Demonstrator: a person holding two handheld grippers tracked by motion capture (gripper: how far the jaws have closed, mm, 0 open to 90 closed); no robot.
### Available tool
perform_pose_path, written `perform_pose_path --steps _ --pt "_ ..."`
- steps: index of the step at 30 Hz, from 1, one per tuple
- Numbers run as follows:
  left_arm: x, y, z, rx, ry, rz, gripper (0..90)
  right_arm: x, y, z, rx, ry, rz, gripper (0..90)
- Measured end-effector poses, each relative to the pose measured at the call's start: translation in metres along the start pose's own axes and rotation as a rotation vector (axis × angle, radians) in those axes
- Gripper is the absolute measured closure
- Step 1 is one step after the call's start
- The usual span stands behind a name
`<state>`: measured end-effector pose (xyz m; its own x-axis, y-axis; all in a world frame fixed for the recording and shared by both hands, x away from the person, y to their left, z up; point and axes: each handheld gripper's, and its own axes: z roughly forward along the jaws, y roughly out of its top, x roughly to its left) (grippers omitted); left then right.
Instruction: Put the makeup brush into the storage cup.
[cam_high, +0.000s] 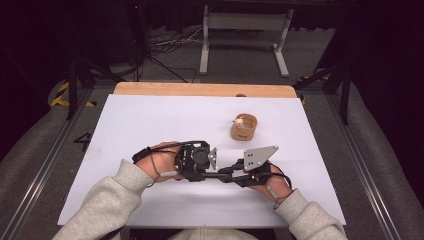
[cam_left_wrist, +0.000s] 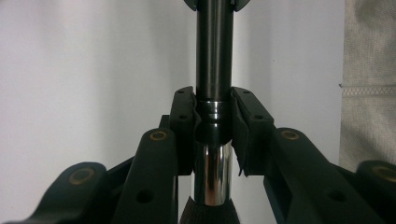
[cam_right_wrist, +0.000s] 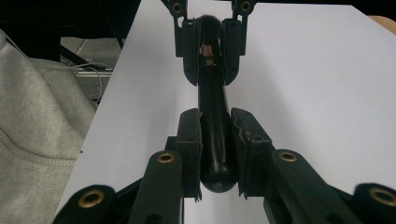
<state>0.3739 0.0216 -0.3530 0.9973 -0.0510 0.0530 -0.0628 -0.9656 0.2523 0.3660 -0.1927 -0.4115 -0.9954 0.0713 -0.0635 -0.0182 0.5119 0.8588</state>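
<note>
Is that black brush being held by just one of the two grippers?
No: in the right gripper view the right gripper clamps the brush handle's end, while the left gripper clamps it near the bristles.

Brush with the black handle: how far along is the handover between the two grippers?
Done: the brush is off the white table, level between both grippers. In hand: the left gripper clamps the metal ferrule end, and the right gripper has shut on the handle's butt. Left: one gripper must release; the wooden cup beyond stands apart, possibly the destination.
</note>
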Motion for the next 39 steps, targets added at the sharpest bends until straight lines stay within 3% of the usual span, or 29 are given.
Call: perform_pose_path --steps 15,20,27,39 --pt "0.002 0.0 0.0 0.002 -0.026 -0.012 71.9 -0.004 -0.002 0.0 -0.007 0.033 0.041 74.5" --pt "0.003 -0.002 -0.003 -0.005 -0.034 -0.022 67.6 -0.005 -0.001 0.0 -0.01 0.042 0.054 74.5" --pt "0.007 -0.013 -0.009 -0.021 -0.027 -0.05 59.7 -0.007 0.0 -0.009 -0.032 0.037 0.062 74.5" --pt "0.008 -0.031 -0.012 -0.014 -0.021 -0.078 57.7 -0.004 -0.003 -0.026 -0.053 0.015 0.06 74.5"
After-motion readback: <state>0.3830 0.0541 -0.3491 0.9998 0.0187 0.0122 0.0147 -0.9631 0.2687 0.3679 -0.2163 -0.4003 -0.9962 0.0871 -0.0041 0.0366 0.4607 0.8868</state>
